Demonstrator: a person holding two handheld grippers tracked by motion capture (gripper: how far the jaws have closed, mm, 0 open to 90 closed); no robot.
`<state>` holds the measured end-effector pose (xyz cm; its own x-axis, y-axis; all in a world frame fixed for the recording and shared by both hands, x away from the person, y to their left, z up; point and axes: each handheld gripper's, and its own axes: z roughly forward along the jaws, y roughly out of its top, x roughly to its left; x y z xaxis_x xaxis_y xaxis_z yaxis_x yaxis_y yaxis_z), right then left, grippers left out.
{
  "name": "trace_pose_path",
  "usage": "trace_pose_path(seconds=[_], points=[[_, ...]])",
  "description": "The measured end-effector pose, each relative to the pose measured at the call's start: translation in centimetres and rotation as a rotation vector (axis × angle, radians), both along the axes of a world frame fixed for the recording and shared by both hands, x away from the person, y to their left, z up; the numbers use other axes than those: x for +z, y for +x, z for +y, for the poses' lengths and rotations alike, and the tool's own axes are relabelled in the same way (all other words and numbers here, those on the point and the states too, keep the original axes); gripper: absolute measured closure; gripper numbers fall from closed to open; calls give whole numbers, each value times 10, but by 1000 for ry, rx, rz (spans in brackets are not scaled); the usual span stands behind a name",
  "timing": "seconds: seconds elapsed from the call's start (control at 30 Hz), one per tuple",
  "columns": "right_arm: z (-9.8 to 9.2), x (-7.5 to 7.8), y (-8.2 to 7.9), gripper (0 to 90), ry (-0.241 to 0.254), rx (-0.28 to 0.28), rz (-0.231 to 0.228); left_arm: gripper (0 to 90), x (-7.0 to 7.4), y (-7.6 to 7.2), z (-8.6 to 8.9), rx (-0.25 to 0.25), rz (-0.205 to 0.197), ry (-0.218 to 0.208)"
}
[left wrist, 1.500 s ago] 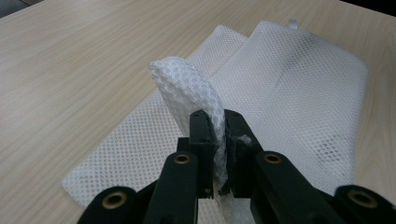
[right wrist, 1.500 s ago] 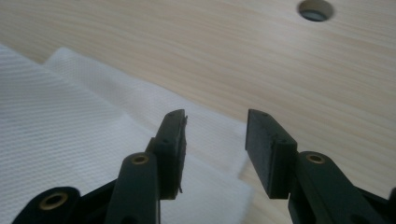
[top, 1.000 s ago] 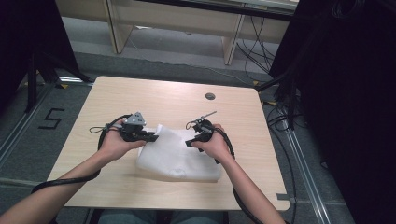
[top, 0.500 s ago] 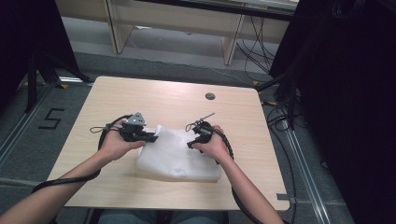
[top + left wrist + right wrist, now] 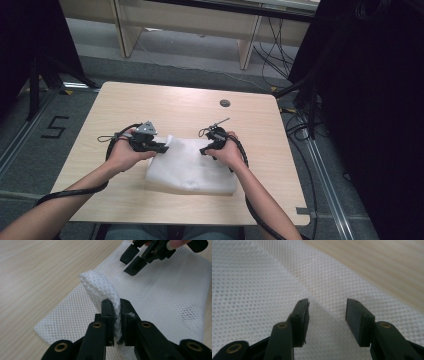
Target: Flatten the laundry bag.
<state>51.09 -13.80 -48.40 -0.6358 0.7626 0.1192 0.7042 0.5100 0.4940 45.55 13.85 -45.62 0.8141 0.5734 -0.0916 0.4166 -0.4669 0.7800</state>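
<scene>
White mesh bag (image 5: 192, 167) lies flat mid-tabletop (image 5: 180, 105), near the person's edge. Left tongs (image 5: 116, 315) are clamped on a raised fold of mesh at the bag's far left corner, lifting it off the wood. Right tongs (image 5: 327, 315) gape wide, nothing between them, hovering just over the far right edge of the bag; in the left gripper view they hang above the mesh, apart from it. Step looks like securing the 2nd corner, for folding or lifting. Next move likely calls for lowering the right tongs onto the edge and pinching 1 layer cleanly.
</scene>
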Motion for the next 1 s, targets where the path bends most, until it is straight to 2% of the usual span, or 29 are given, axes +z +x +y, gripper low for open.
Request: trace_pose_path(seconds=[0.17,0.2,0.23,0.3,0.33,0.4,0.43,0.47,0.53,0.67,0.7,0.77,0.8,0.9,0.97,1.0], points=[[6,-3,-3,602,-55,23,-5,825,-3,2,0,0,7,11],[7,-3,-3,625,-70,45,-26,825,-3,2,0,1,8,12],[7,-3,-3,641,-83,57,-36,825,-3,3,1,-4,8,31],[9,-2,-3,688,-97,70,-36,825,-4,3,0,1,13,12],[9,-2,-3,753,-97,76,-23,825,-5,3,0,1,14,15],[11,-1,-3,772,-102,100,-26,825,-7,4,-1,3,17,15],[11,-1,-2,822,-96,114,-18,825,-7,4,0,-4,17,30],[11,-1,-1,848,-87,122,-13,824,-8,4,-1,9,18,21],[12,-1,-2,884,-85,119,-8,824,-9,4,0,7,26,20],[11,0,-1,896,-93,122,-2,823,-10,5,0,10,31,15],[11,2,0,898,-96,135,-13,822,-10,5,0,7,29,13],[10,7,-1,900,-89,122,-20,818,-9,7,2,6,27,32],[9,10,-1,900,-83,119,-32,813,-10,7,2,19,34,8],[6,22,-1,900,-72,108,-56,752,-11,12,5,53,60,-15],[4,28,-1,900,-62,105,-78,665,-13,17,8,104,100,-74],[2,32,0,900,-62,106,-91,637,-14,20,10,126,104,-93]])
